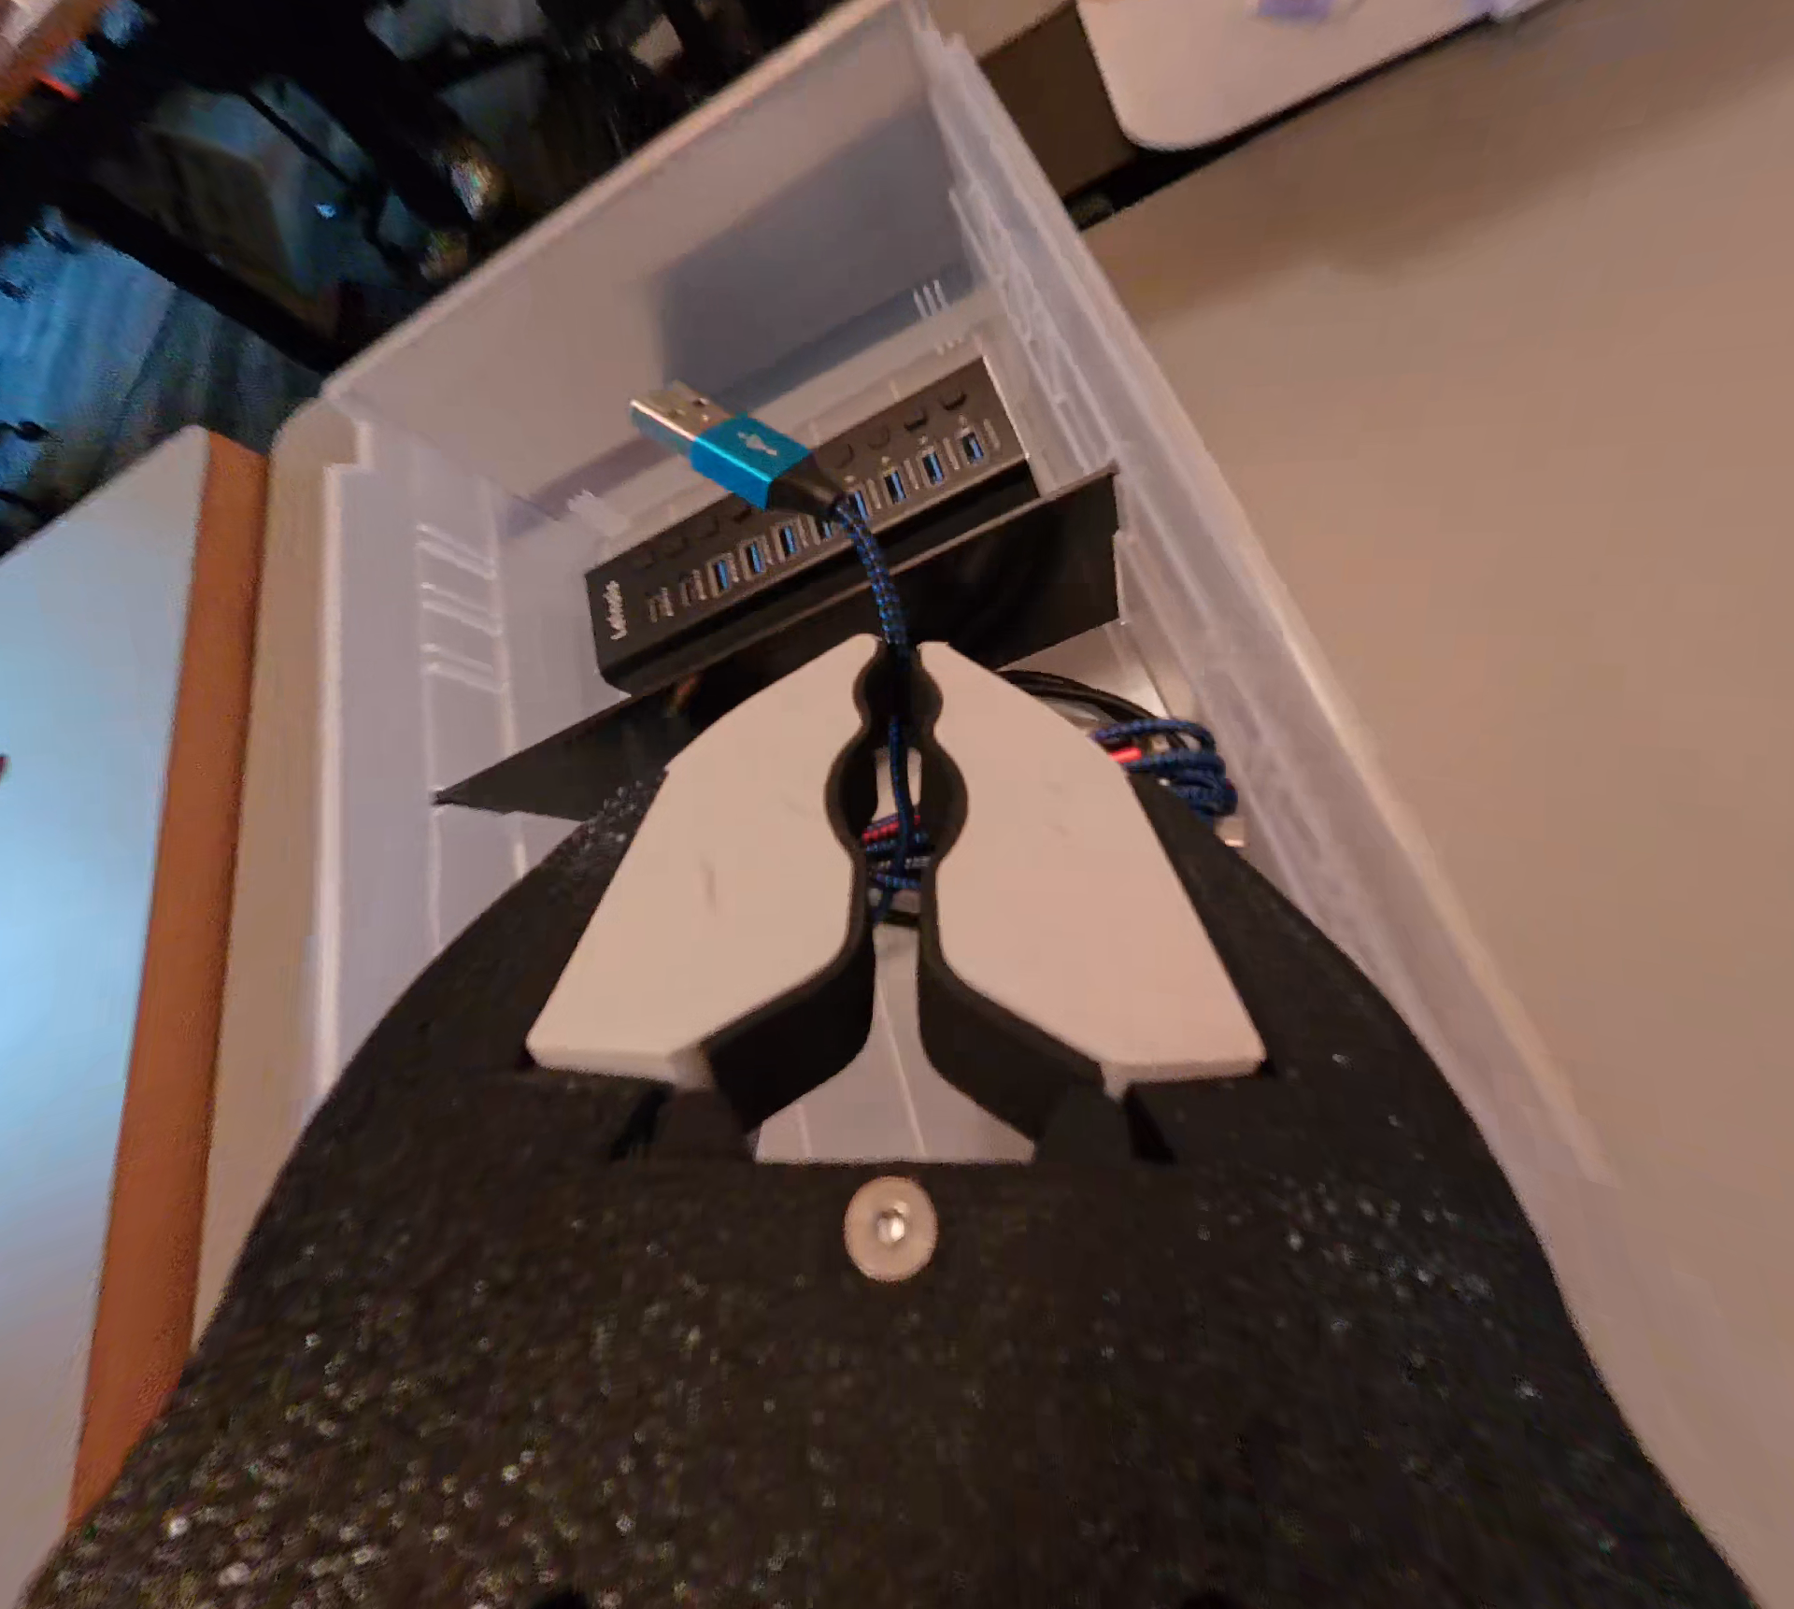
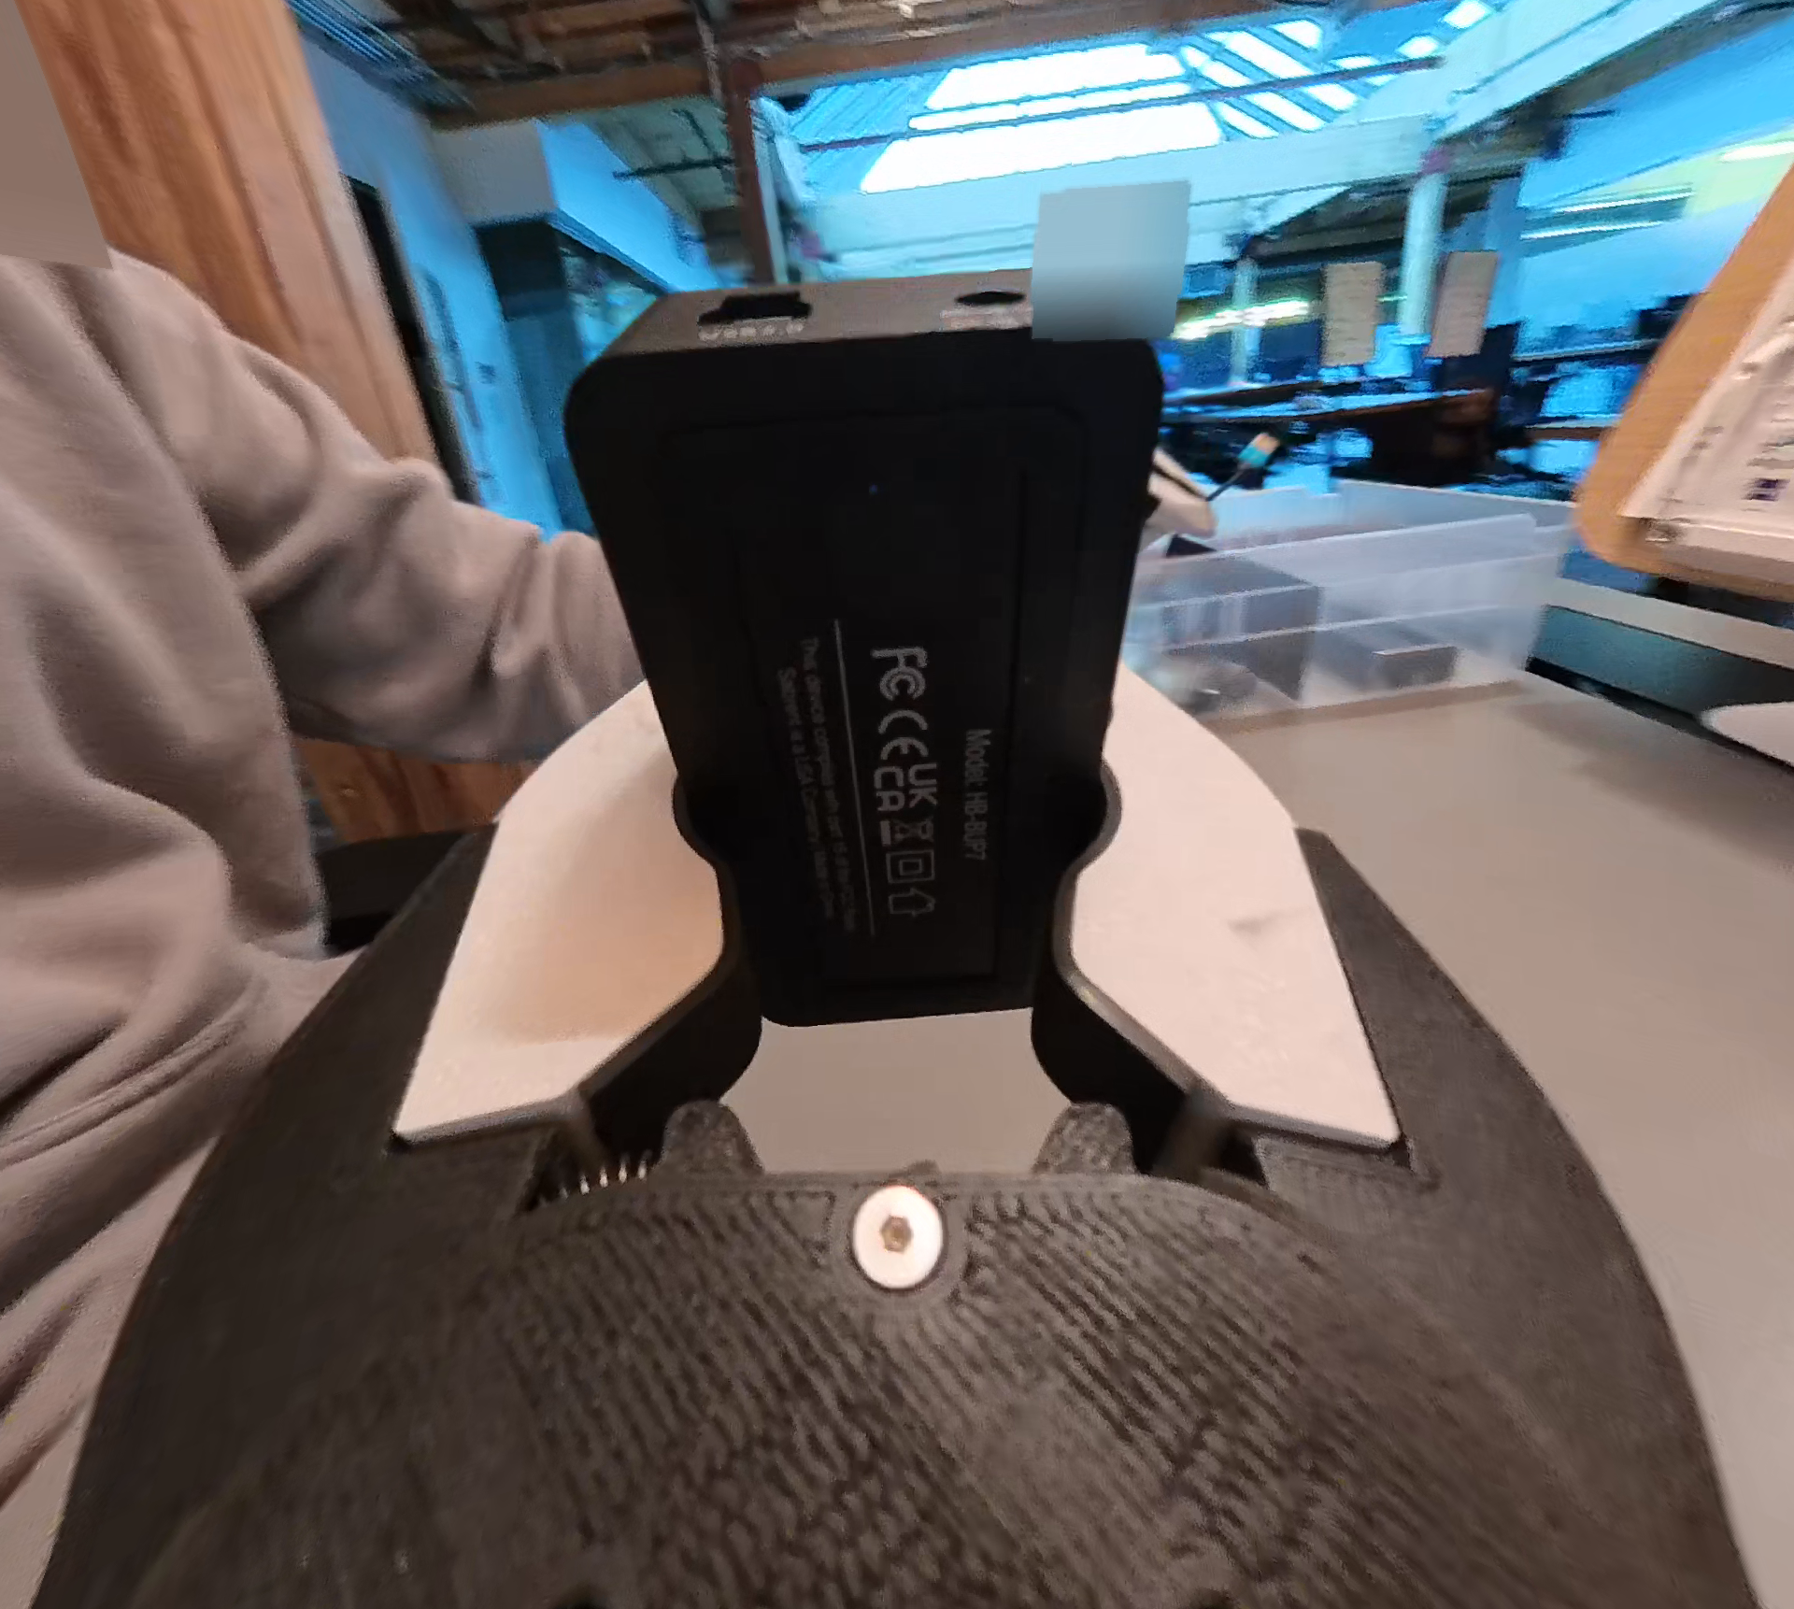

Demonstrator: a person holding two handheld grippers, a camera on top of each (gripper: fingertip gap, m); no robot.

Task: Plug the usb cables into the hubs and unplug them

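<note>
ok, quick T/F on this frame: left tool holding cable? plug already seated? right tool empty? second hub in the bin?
1. The left tool is shut on the blue braided USB cable. True.
2. The blue USB plug is seated in a port. False: it sticks up free above the hub.
3. The right tool is empty. False: it grips a black USB hub, underside to the camera.
4. Another multi-port hub lies in the clear plastic bin. True.
</note>
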